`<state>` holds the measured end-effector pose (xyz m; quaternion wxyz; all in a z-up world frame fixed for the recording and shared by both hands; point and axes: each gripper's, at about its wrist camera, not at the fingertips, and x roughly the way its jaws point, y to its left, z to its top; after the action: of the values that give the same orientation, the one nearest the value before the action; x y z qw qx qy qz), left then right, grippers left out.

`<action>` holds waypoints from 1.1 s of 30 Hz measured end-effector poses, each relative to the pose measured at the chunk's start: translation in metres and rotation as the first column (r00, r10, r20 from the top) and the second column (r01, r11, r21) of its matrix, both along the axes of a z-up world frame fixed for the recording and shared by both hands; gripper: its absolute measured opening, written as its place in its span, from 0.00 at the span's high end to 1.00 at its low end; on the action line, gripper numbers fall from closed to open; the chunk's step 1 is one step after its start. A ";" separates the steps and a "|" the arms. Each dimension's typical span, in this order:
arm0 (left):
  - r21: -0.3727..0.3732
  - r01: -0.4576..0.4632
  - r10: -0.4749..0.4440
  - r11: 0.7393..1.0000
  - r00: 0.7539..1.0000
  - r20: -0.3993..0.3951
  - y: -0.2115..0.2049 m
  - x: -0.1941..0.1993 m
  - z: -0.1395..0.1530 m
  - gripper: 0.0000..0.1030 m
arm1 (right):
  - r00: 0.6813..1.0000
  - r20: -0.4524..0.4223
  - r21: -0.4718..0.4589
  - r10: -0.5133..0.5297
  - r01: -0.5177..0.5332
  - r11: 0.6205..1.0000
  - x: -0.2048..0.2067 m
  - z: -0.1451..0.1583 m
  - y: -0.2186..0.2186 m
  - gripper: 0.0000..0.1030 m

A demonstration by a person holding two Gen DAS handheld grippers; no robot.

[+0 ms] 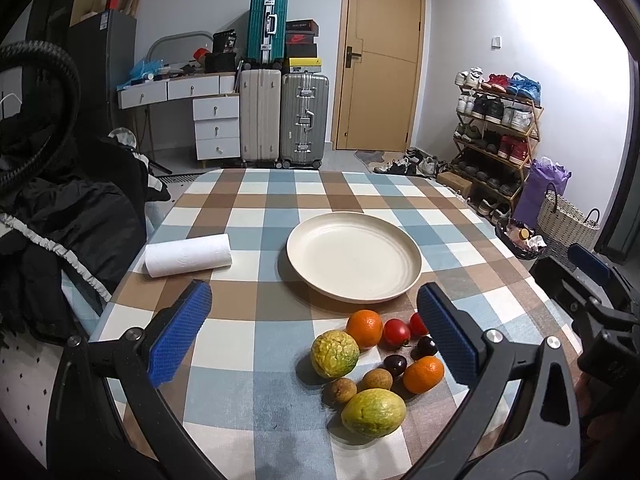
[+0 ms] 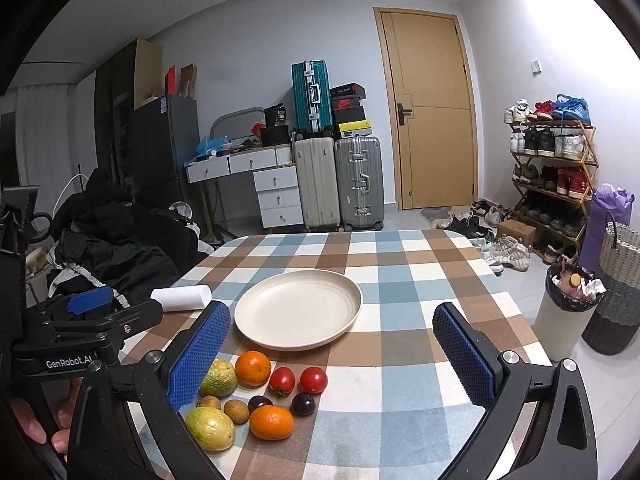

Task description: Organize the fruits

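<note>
Cream and bare, the plate (image 1: 354, 256) sits mid-table on the checked cloth (image 1: 256, 200); in the left wrist view the fruits (image 1: 376, 360) cluster just in front of it, a paper roll (image 1: 188, 255) lies to its left, and the left gripper (image 1: 316, 328) hangs above the table, spread wide, holding nothing. In the right wrist view the right gripper (image 2: 332, 356) is likewise released and empty, the fruits (image 2: 256, 392) lying near the plate (image 2: 298, 308), on its near side.

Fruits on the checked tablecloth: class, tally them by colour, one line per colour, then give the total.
Orange: 2
Red: 2
Yellow-green: 2
Dark purple: 2
Brown: 2
Total: 10, all lying beside the plate, none on it.
</note>
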<state>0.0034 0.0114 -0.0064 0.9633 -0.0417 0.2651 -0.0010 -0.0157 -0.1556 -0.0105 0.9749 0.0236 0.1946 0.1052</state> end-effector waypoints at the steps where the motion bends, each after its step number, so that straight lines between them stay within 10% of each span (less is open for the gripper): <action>1: 0.001 -0.001 0.001 1.000 1.000 0.002 -0.001 0.000 0.000 0.00 | 1.000 0.001 -0.001 -0.001 0.001 1.000 0.000 0.000 0.000 0.00; 33: -0.016 0.023 -0.023 1.000 1.000 -0.009 0.002 0.003 -0.007 0.00 | 1.000 0.000 0.004 -0.003 0.003 1.000 0.000 0.001 -0.001 0.00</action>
<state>0.0060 0.0131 -0.0138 0.9616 -0.0462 0.2700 -0.0141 -0.0152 -0.1564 -0.0093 0.9750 0.0257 0.1943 0.1043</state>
